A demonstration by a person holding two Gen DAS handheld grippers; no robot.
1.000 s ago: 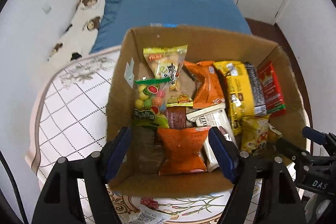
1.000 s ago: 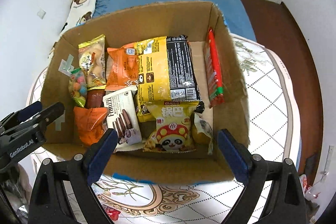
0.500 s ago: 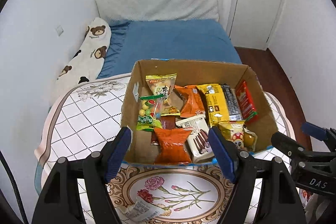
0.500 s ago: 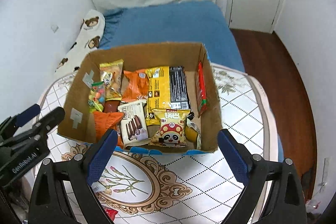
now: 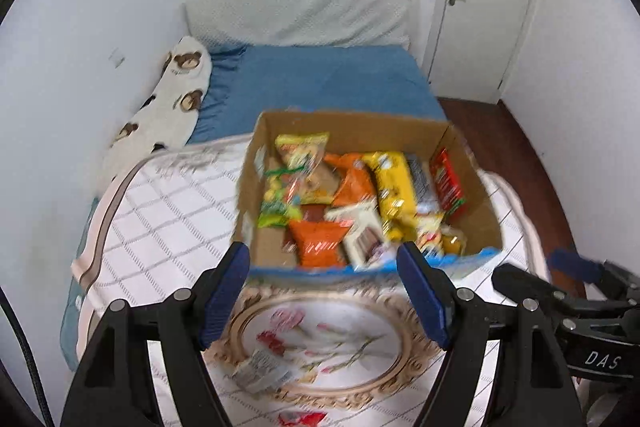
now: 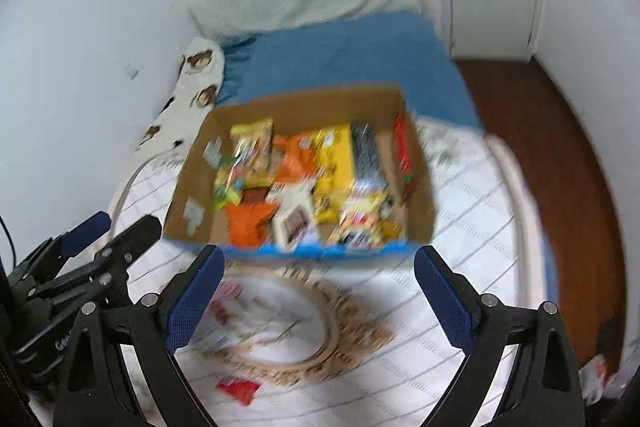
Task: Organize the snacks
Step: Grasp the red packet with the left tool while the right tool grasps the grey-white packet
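A cardboard box [image 5: 360, 131] stands on the table, packed with snack packets: an orange packet [image 5: 320, 239] at the near side, a long yellow packet [image 5: 392, 183], and a red packet [image 5: 448, 179] along the right wall. My left gripper [image 5: 324, 291] hangs open and empty above the tablecloth, short of the box's near wall. The right wrist view shows the same box [image 6: 304, 103], blurred, with my right gripper [image 6: 320, 293] open wide in front of it and holding nothing. Each gripper shows in the other's view: the right gripper [image 5: 560, 287] and the left gripper [image 6: 104, 239].
The table wears a white checked cloth with an oval flower medallion [image 5: 320, 339]. A small label-like wrapper [image 5: 260, 371] and a red wrapper [image 6: 238, 387] lie loose near the front. A blue bed [image 5: 320, 79], a bear-print pillow [image 5: 176, 95] and a door [image 5: 480, 7] lie beyond.
Both grippers have drawn back and up from the box, which now looks smaller and farther away, with more of the room in view. Both stay open and empty.
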